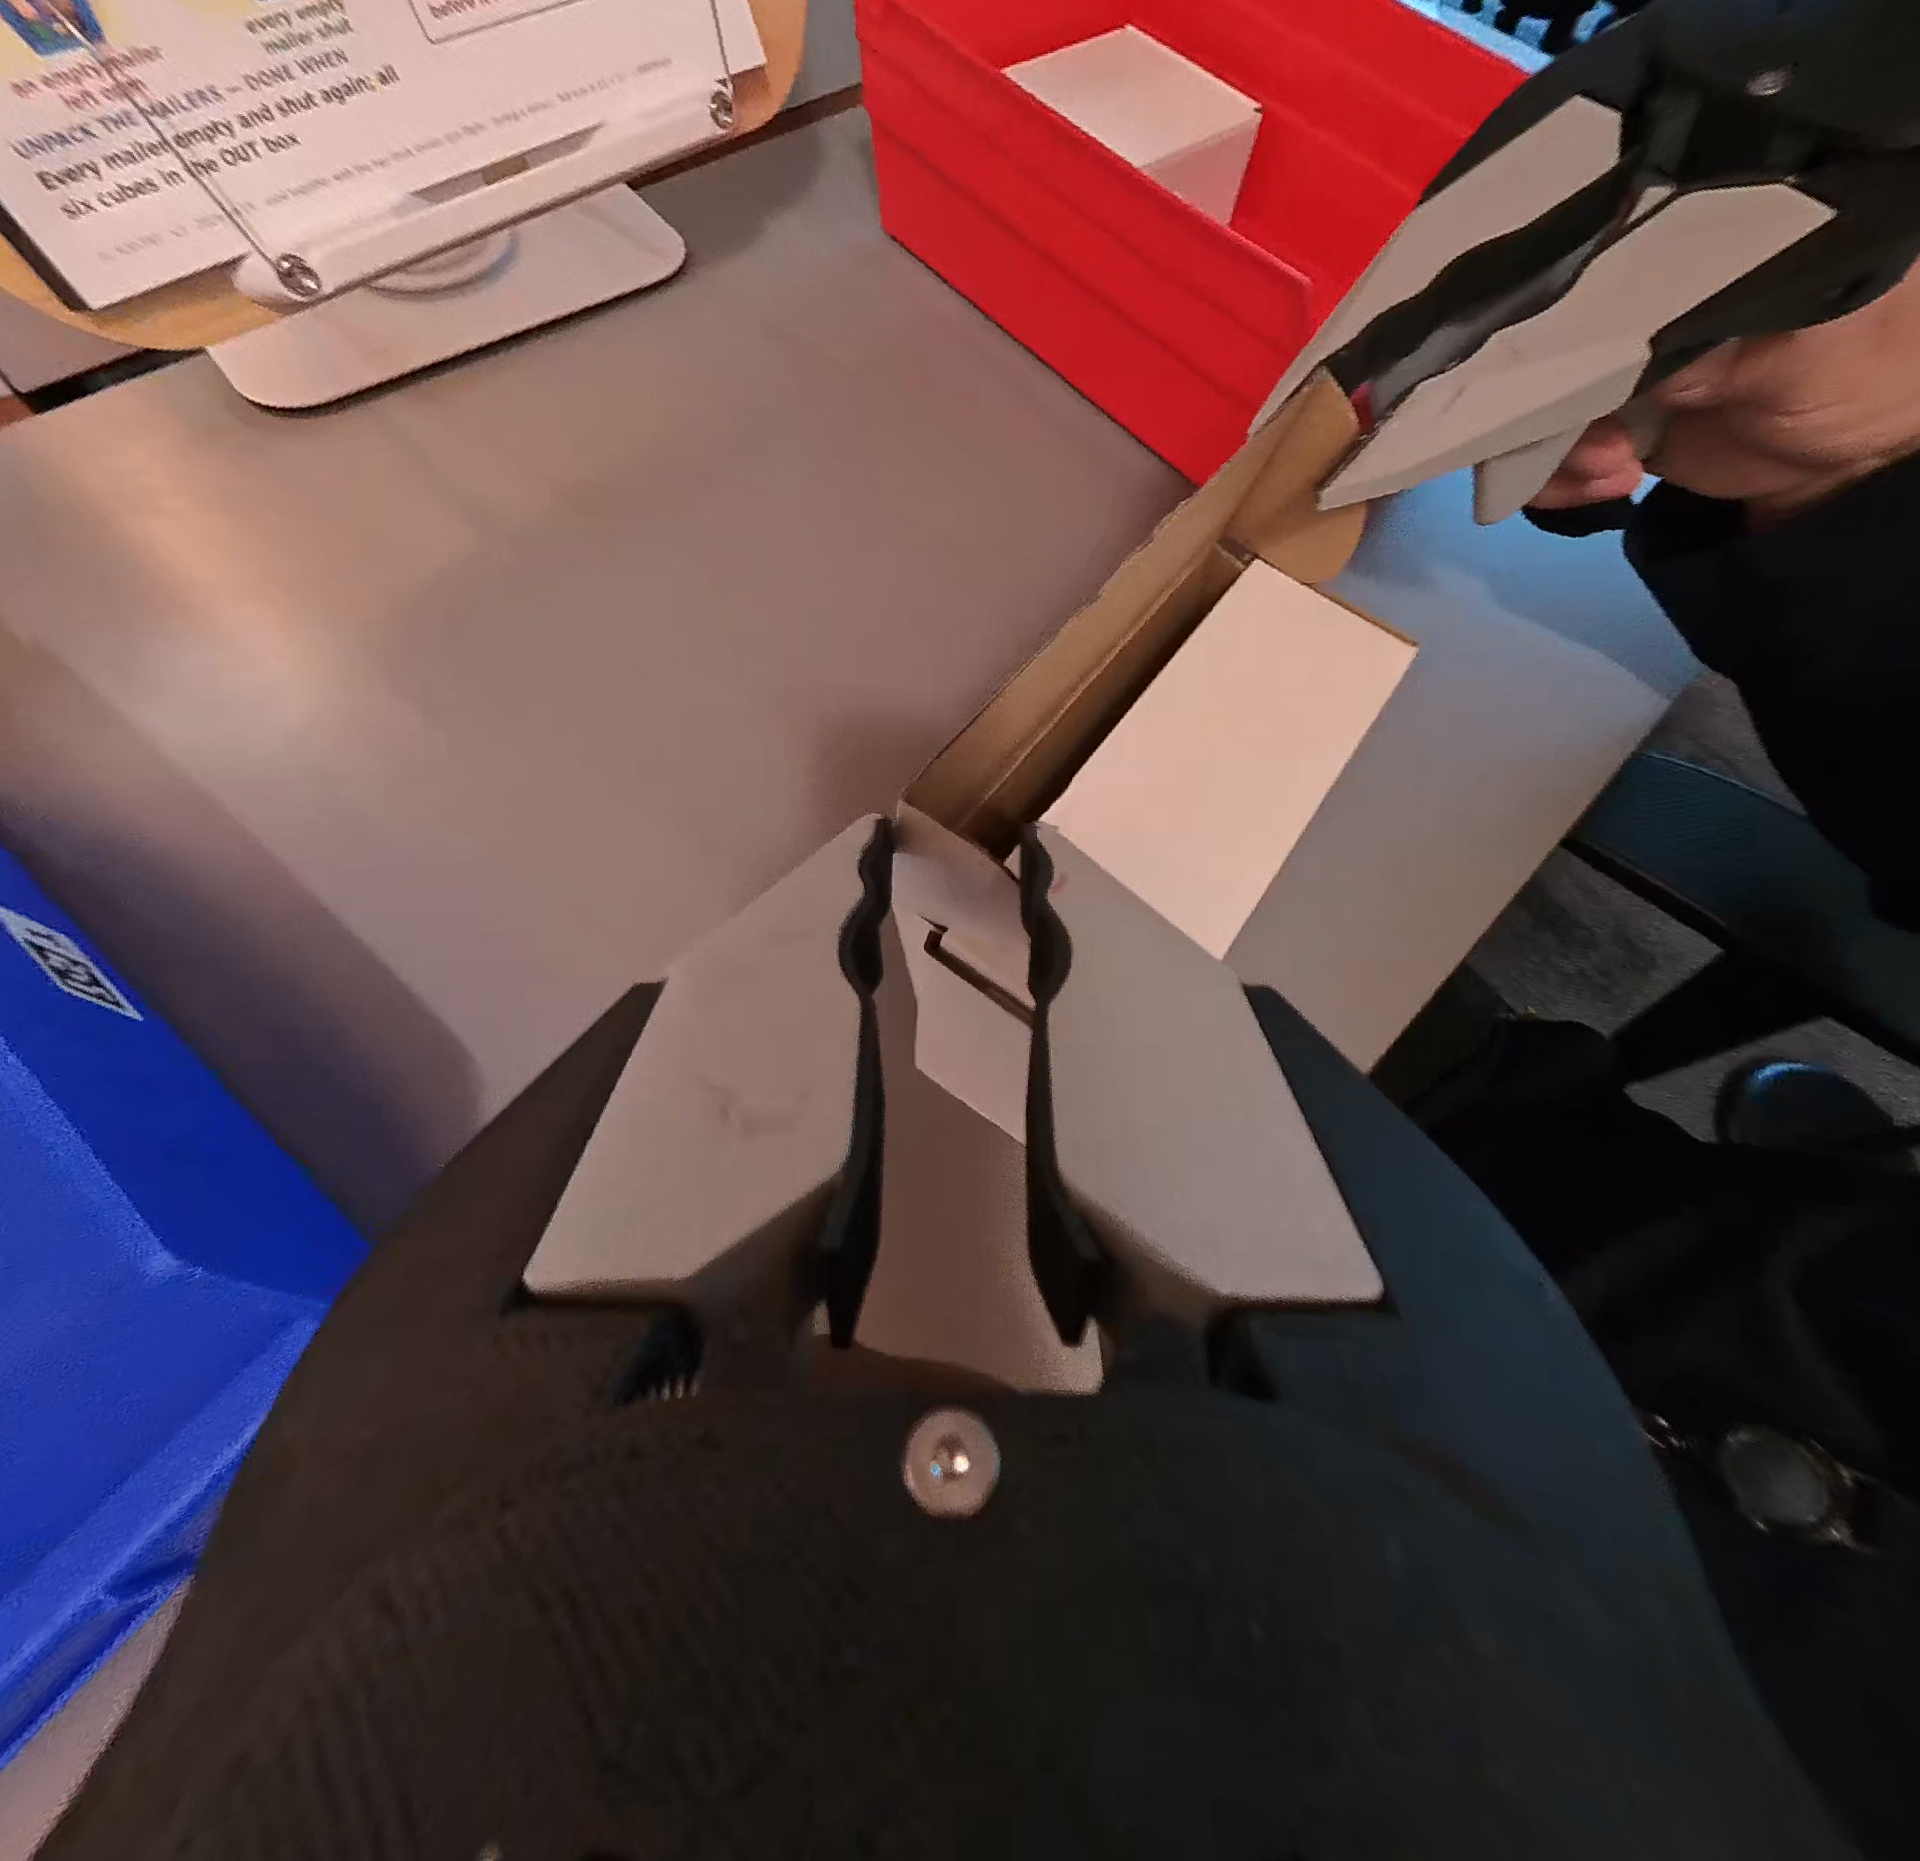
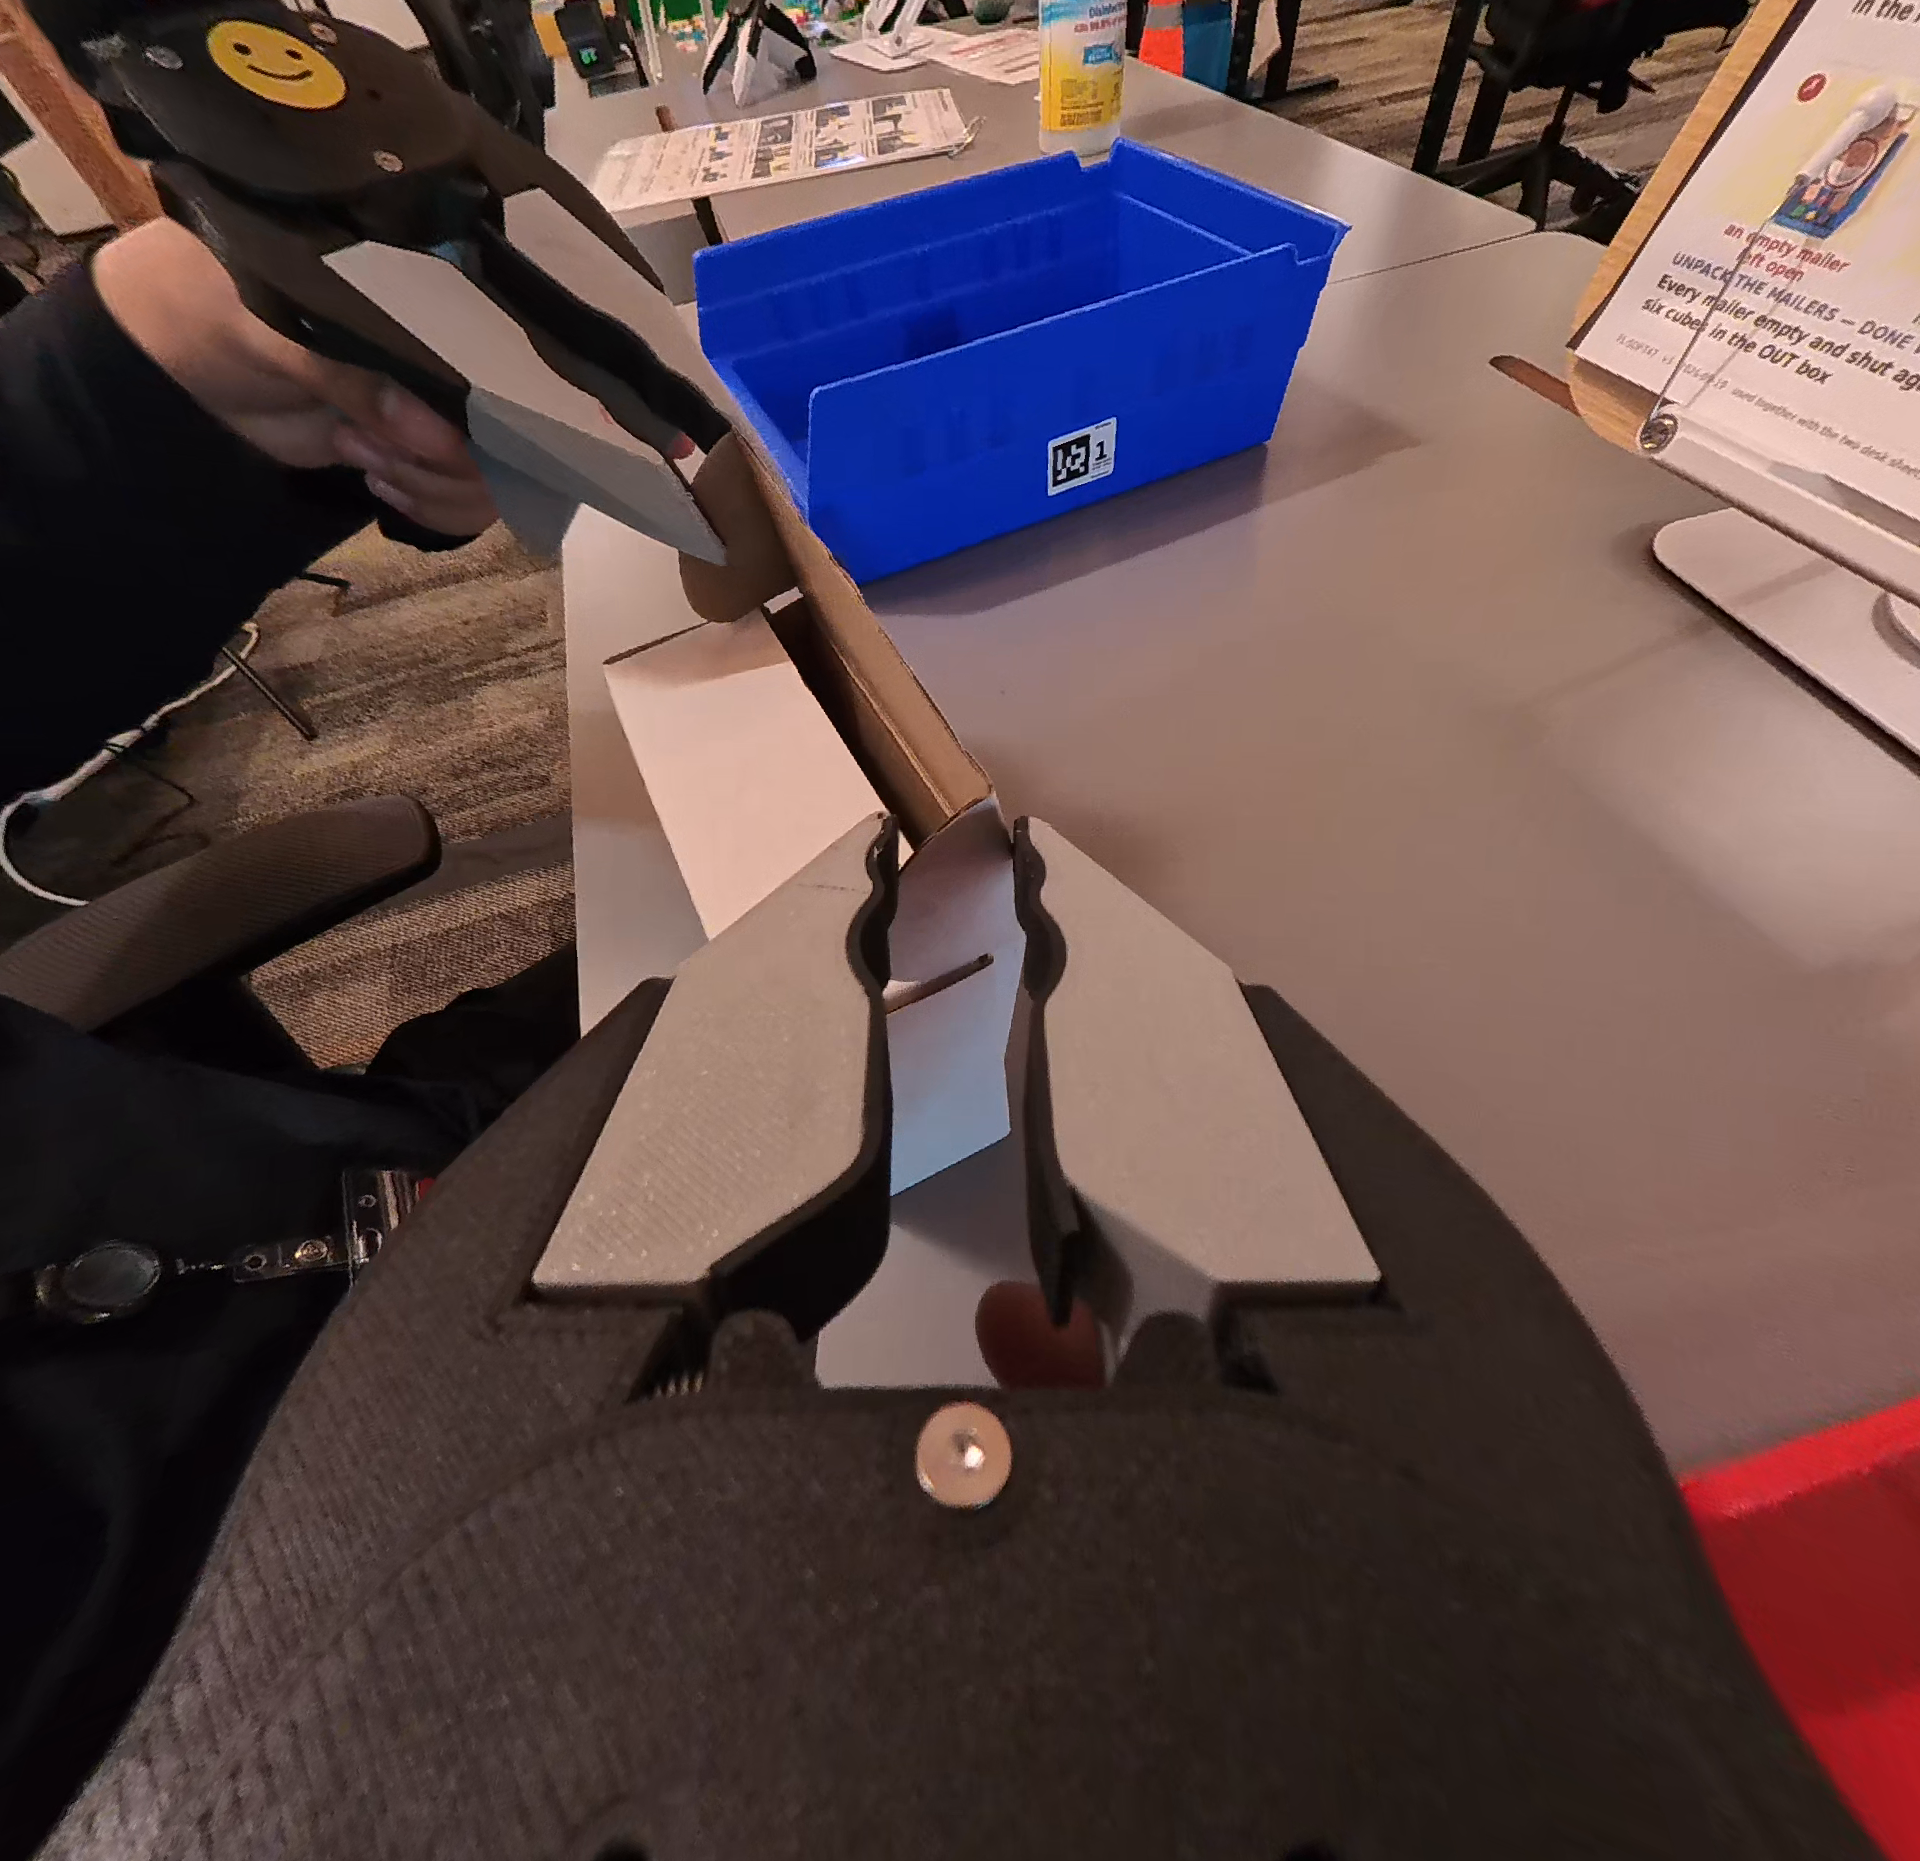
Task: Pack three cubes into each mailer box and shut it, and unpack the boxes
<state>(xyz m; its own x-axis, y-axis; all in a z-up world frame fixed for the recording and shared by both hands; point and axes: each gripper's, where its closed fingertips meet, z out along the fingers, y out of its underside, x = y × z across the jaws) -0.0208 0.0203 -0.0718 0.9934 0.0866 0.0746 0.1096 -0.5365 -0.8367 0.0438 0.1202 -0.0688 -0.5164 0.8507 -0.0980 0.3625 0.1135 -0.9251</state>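
left wrist: left gripper [image 1: 951, 855] narrowed on a side flap of the mailer box [image 1: 1226, 731], which sits at the table [image 1: 520, 616] edge | right wrist: right gripper [image 2: 951, 855] pinching the opposite flap; lid half raised | advice: move both ends evenly, avoid twisting the lid

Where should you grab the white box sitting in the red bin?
The white cardboard box stands inside the red plastic bin, whose walls hide its lower sides. Its flat top sticks up above them, so probably come from above and pinch two opposite upper edges with a gripper.
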